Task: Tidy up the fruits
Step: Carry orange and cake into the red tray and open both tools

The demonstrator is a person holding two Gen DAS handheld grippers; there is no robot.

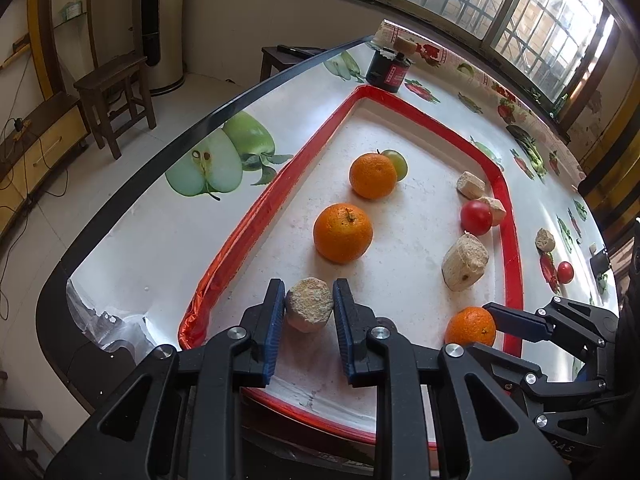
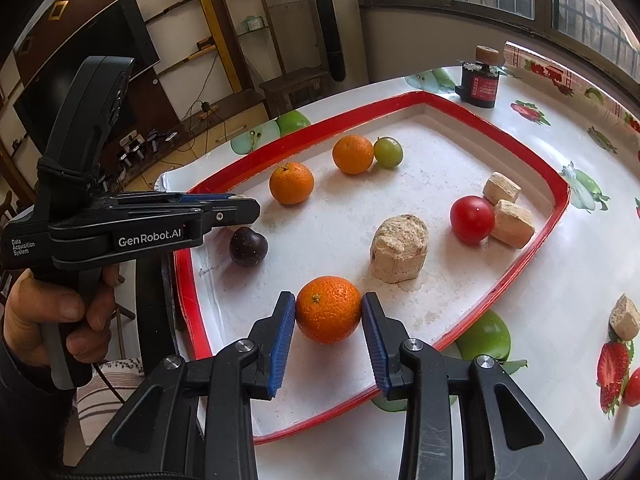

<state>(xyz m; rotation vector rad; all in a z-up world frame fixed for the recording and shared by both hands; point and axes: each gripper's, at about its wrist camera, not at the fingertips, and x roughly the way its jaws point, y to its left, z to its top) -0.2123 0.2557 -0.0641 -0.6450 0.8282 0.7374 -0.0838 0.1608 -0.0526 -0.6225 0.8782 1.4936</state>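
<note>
A red-rimmed white tray (image 1: 280, 184) (image 2: 532, 168) holds three oranges, a green fruit (image 1: 397, 163) (image 2: 388, 152), a red tomato (image 1: 476, 217) (image 2: 472, 219) and beige chunks. My left gripper (image 1: 309, 310) is shut on a small beige chunk (image 1: 309, 309) at the tray's near left. My right gripper (image 2: 329, 312) is shut on an orange (image 2: 329, 309) (image 1: 470, 326) at the tray's near edge. A dark plum (image 2: 248, 246) lies under the left gripper in the right wrist view. Two more oranges (image 1: 342, 233) (image 1: 373, 175) lie mid-tray.
A large beige chunk (image 1: 465, 262) (image 2: 399, 249) and two smaller ones (image 2: 502, 188) (image 2: 514, 223) lie in the tray. Another chunk (image 1: 545, 239) (image 2: 625, 317) and a small tomato (image 1: 565, 272) lie on the fruit-print tablecloth. A black jar (image 1: 390, 68) (image 2: 480, 80) stands behind the tray.
</note>
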